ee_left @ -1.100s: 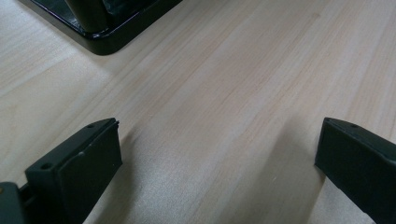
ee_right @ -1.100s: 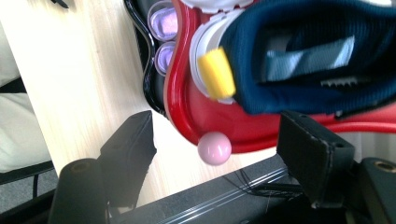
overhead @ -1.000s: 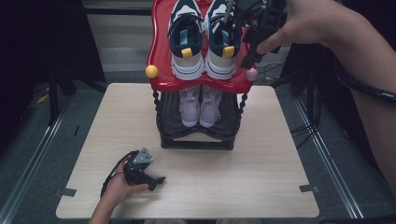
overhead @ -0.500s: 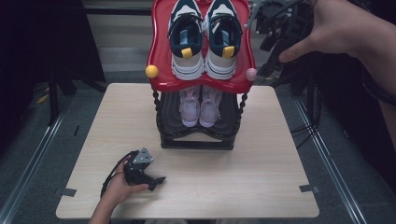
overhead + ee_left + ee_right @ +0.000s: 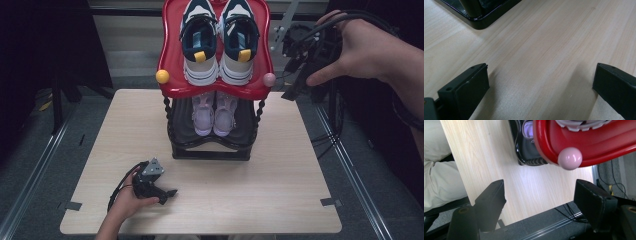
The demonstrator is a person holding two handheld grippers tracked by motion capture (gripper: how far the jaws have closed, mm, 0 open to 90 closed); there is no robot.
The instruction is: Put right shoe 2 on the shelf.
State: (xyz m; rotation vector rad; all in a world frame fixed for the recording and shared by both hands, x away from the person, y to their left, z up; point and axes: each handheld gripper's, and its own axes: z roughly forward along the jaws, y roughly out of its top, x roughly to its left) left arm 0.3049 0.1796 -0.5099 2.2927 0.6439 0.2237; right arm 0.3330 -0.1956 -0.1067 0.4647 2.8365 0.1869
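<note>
Pink knob point(image 5: 570, 158) close beyond right gripper point(image 5: 540, 195), high view adds sneakers point(image 5: 218, 40)

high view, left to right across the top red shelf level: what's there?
yellow knob → left navy-and-white sneaker → right navy-and-white sneaker → pink knob → right gripper, jaws apart and empty.

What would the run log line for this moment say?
left hand-held gripper: open, resting on table | right hand-held gripper: open, empty, beside red shelf | navy sneakers: on red shelf
</note>
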